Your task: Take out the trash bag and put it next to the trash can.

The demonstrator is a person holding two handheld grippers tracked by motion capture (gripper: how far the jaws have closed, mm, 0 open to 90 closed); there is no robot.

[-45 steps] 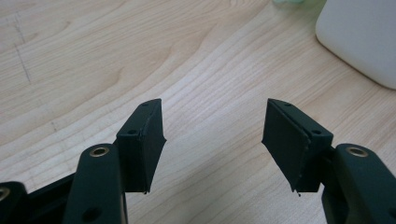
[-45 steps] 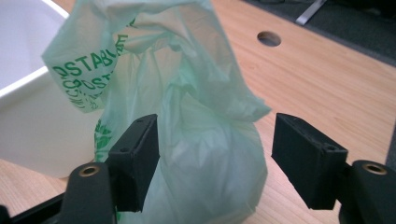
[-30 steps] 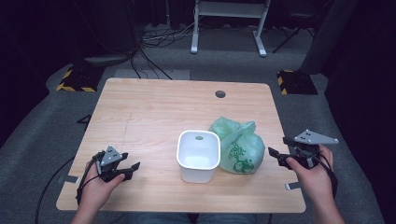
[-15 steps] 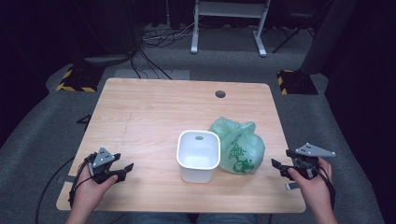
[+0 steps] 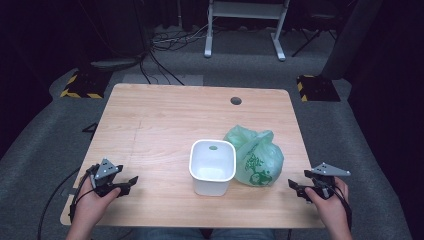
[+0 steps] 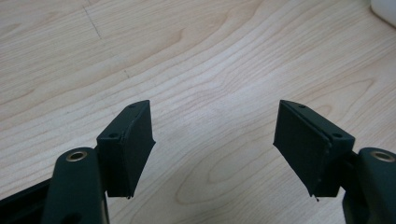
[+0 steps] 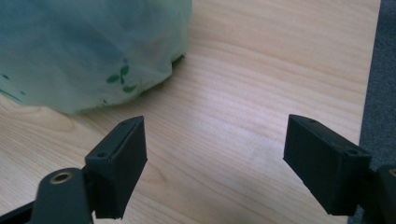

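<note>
Resting near the table's point(image 5: 165, 120) front left corner, the left gripper point(image 5: 131, 182) had its jaws spread wide over bare wood, holding nothing. The white tub point(image 5: 212, 166) stood upright at the middle of the front half, well apart from that gripper. A green plastic bag point(image 5: 255, 156) sat touching the tub's right side. The right gripper point(image 5: 294, 186) hovered at the front right edge, jaws likewise spread and empty, near the bag point(image 7: 88, 51) but not touching it.
</note>
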